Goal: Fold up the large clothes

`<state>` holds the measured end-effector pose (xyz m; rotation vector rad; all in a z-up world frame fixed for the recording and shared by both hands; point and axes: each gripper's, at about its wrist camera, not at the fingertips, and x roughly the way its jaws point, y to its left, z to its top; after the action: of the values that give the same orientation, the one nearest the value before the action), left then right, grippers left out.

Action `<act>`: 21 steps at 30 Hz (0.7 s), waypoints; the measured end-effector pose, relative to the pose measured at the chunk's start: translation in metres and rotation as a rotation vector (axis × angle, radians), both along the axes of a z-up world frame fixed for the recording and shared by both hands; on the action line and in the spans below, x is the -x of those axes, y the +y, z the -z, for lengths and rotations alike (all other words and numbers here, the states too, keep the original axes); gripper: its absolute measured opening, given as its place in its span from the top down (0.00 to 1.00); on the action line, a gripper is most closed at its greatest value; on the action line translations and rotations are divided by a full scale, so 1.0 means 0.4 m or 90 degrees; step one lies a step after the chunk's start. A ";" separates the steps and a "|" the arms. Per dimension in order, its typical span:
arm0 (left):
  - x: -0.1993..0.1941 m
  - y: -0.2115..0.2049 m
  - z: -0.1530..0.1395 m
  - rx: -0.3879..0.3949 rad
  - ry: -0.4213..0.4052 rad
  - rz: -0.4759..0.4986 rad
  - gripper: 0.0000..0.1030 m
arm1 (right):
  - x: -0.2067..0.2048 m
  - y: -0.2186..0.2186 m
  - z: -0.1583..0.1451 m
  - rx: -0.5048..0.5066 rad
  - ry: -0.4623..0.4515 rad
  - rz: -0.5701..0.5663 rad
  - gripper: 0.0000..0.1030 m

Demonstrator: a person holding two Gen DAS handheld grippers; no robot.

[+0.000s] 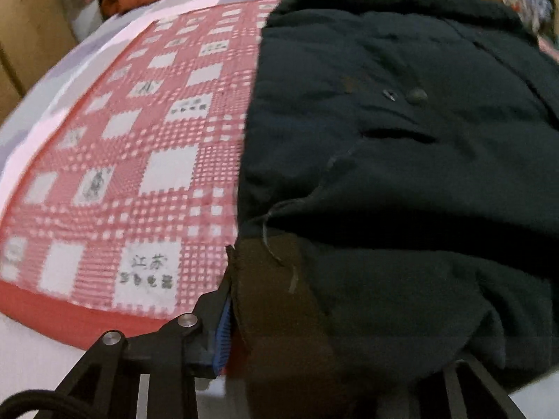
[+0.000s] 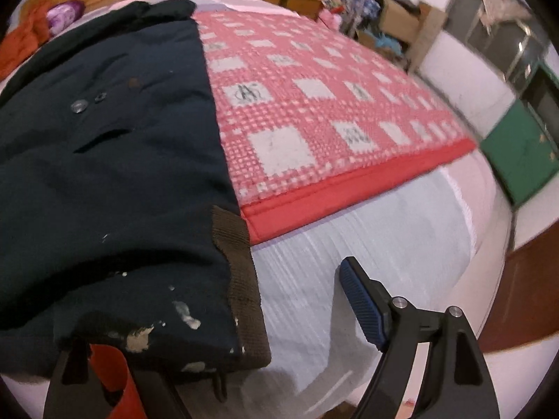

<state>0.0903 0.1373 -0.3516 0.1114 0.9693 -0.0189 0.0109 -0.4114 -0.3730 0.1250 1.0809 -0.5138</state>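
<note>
Both hand-held grippers sit at the near hem of the dark coat (image 1: 401,122), which lies lengthwise down the middle of the bed, its brown ribbed hem band hanging toward the near edge. Left hand-held gripper (image 1: 335,363) has its fingers spread wide with the thick hem bunched between them; whether it pinches the cloth I cannot tell. Right hand-held gripper (image 2: 223,321) is wide too, one blue pad (image 2: 363,307) clear over the pale sheet (image 2: 384,237), the other finger under the hem corner. The padded bulk could slip out or be caught in only one layer, so a lift would drag the coat crooked. A red checked blanket (image 2: 314,104) covers the bed; boxes and clutter line the far wall.
</note>
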 end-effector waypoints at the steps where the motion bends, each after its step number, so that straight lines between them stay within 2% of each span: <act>1: -0.002 0.005 0.000 0.008 0.001 -0.003 0.62 | 0.002 -0.007 0.001 -0.016 0.002 0.006 0.19; 2: -0.002 0.003 -0.004 0.004 0.007 0.000 0.65 | -0.001 -0.018 0.000 -0.029 0.004 0.008 0.26; 3: -0.001 0.002 -0.009 0.006 0.013 0.002 0.72 | 0.004 -0.019 -0.008 -0.044 -0.006 0.006 0.51; 4: 0.001 0.007 -0.016 0.012 0.019 -0.001 0.88 | 0.006 -0.015 -0.016 -0.065 -0.016 -0.009 0.62; 5: 0.007 0.017 -0.027 0.019 0.020 -0.008 0.88 | 0.006 0.004 -0.026 -0.062 -0.016 -0.028 0.84; 7: 0.030 0.045 -0.055 0.037 0.014 -0.018 0.88 | 0.009 0.026 -0.053 -0.049 -0.025 -0.041 0.84; 10: 0.055 0.045 -0.106 0.042 0.000 -0.003 0.88 | 0.030 -0.001 -0.093 -0.087 -0.056 -0.023 0.84; 15: 0.063 0.053 -0.191 0.063 -0.028 0.000 0.88 | 0.031 -0.012 -0.191 -0.072 -0.093 -0.055 0.85; 21: 0.129 0.032 -0.259 0.050 -0.018 0.035 0.88 | 0.071 -0.028 -0.293 -0.063 -0.112 -0.077 0.85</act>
<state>0.0389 0.1501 -0.2480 0.0657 0.9363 -0.1061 -0.0174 -0.4227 -0.2558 0.1868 0.9350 -0.3341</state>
